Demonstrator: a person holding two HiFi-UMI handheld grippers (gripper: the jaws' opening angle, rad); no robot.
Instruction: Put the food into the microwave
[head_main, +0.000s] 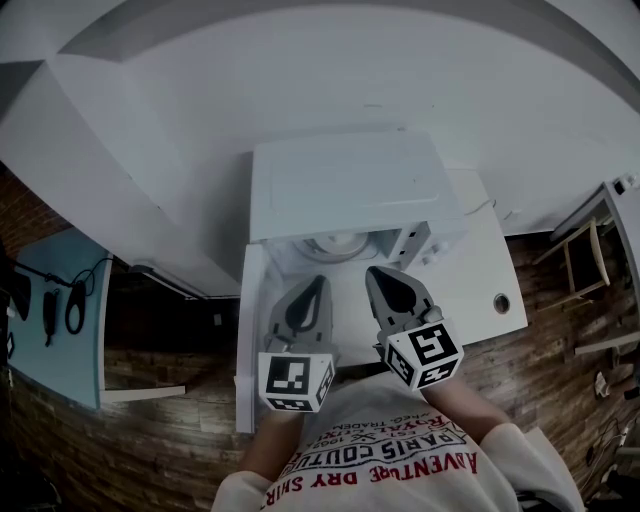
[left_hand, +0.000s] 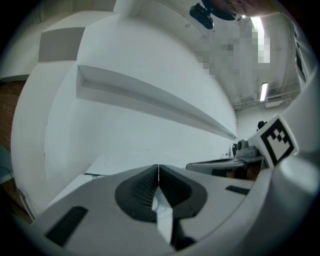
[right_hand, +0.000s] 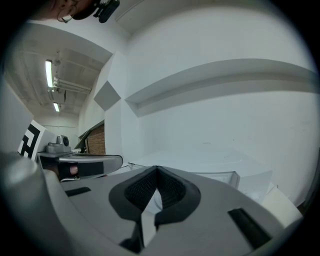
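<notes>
– Head view: left tongs (head_main: 320, 282) and right tongs (head_main: 376, 272) both pinched shut, empty, before the open microwave (head_main: 345, 185). Food?
– Pale dish (head_main: 335, 245) inside; contents indistinct. Push door (head_main: 250, 340) squarely, slowly.

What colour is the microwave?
White. The microwave shows best in the head view.

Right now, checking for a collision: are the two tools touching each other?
Apart. The head view shows the left tool and right tool side by side with a plain gap between.
</notes>
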